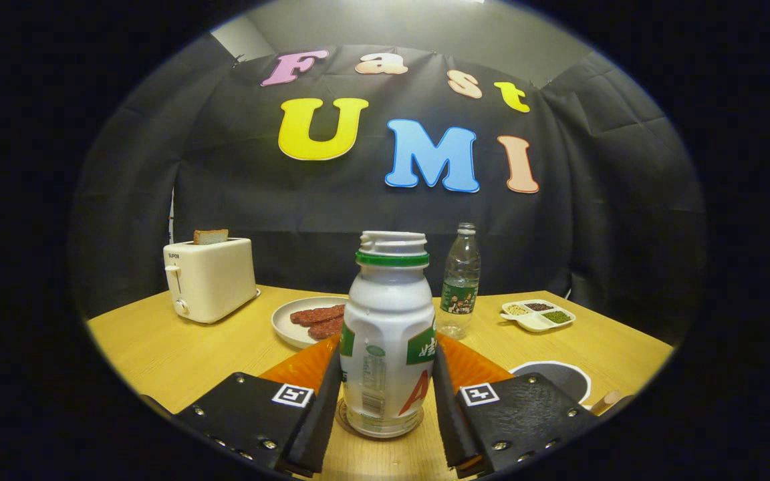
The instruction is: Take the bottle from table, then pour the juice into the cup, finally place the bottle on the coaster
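Gripping bottle (388,334), tongs (386,394) both sides; coaster (345,419) mostly hidden; cup (559,377) partly hidden.

Light wood worktop (158,347) carries: toaster (209,279), white plate (286,322), clear water bottle (460,280), sectioned dish (537,314), orange plate (472,366), cup (559,375), and coaster (343,419) under the upright white bottle (385,337), which stands between the tool (385,401) fingers.

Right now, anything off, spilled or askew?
Nothing stands out. The uncapped white plastic bottle with green neck ring stands upright between the gripper fingers, which flank it; no spill on the wooden table.
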Tool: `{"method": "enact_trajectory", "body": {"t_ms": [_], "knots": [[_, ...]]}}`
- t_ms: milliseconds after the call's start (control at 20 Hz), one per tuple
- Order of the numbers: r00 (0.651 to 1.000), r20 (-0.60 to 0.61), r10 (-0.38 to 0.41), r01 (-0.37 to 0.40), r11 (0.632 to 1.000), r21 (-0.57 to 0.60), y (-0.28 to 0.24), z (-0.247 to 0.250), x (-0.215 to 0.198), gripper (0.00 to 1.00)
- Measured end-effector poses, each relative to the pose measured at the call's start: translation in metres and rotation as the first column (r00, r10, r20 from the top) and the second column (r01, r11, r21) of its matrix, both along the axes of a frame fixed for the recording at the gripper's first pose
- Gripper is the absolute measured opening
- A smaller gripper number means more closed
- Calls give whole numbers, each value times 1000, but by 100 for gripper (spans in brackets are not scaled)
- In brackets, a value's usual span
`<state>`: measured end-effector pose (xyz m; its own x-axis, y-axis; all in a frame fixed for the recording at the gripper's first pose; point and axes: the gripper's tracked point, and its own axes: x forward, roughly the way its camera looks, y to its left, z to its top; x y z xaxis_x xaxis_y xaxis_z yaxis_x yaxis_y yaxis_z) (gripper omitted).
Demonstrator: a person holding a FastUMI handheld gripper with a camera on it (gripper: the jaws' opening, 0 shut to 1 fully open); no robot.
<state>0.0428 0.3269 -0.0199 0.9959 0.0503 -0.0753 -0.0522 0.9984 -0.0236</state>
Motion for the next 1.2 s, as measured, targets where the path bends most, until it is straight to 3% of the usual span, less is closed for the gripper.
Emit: {"method": "enact_trajectory", "body": {"t_ms": [750,900,950,1000,1200], "knots": [[1000,-7,3,-3,1000,7,0,-12,24,65],[1000,-18,9,-9,1000,9,2,-14,23,73],[1000,-12,23,-23,1000,9,6,-11,23,91],[1000,-3,27,-27,1000,9,6,-9,22,97],[999,26,19,-20,999,26,2,10,6,99]]}}
